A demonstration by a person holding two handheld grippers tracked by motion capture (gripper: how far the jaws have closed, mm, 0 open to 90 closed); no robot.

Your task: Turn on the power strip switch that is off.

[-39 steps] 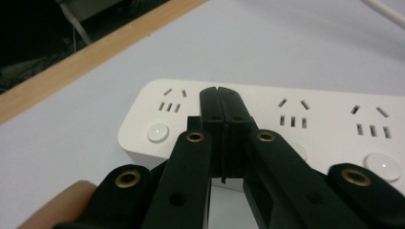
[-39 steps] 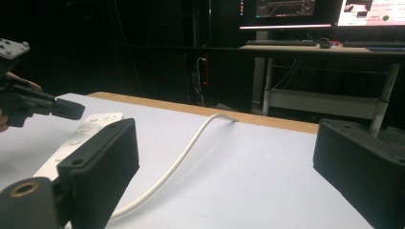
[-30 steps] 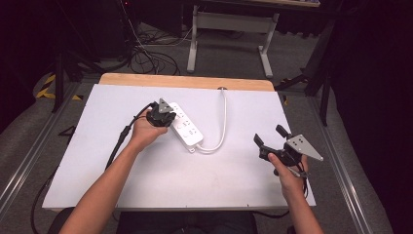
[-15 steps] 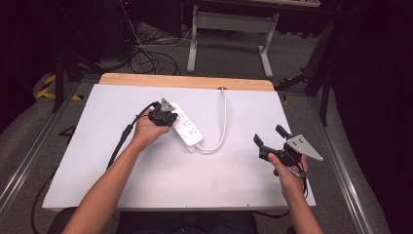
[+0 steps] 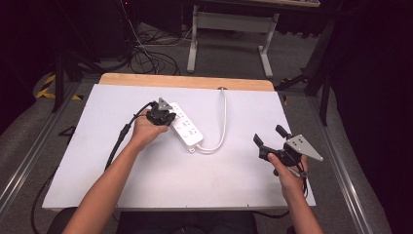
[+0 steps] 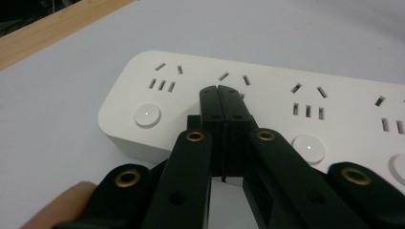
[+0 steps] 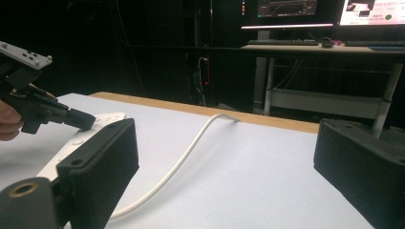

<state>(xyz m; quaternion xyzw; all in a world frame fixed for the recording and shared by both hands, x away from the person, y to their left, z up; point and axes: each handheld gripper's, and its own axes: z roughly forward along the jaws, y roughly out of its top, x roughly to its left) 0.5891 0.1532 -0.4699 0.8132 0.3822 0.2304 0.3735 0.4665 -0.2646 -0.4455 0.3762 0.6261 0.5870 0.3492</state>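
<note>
- The power strip [image 5: 185, 127] lies flat on the white table [image 5: 97, 165], right under the tips of the left gripper [image 6: 221, 93].
- The left gripper has its two black jaws pressed tight together with nothing between them. The tips sit on top of the strip, between two sets of plug holes, and I think they touch it.
- A round button [image 6: 147, 115] is just to the left of the tips, and another button [image 6: 308, 144] is to the right, down beside the jaw.
- The strip is a long, hard plastic box. It looks stiff and will not bend. Its top is smooth, so closed tips can slip on it.
- It does not look heavy, so a hard push may make it slide on the table.
- The white cord [image 5: 223, 122] comes out of the strip's near end, curls round, and runs off the far edge of the table. It is bendy, and it may tug the strip back a bit.
- To pick the strip up, the best place is across its two long sides, near the middle. To press a button, push straight down with the closed tips.
- The right gripper [image 5: 269, 136] is well apart from the strip, up off the table, with its jaws wide open and holding nothing.
</note>
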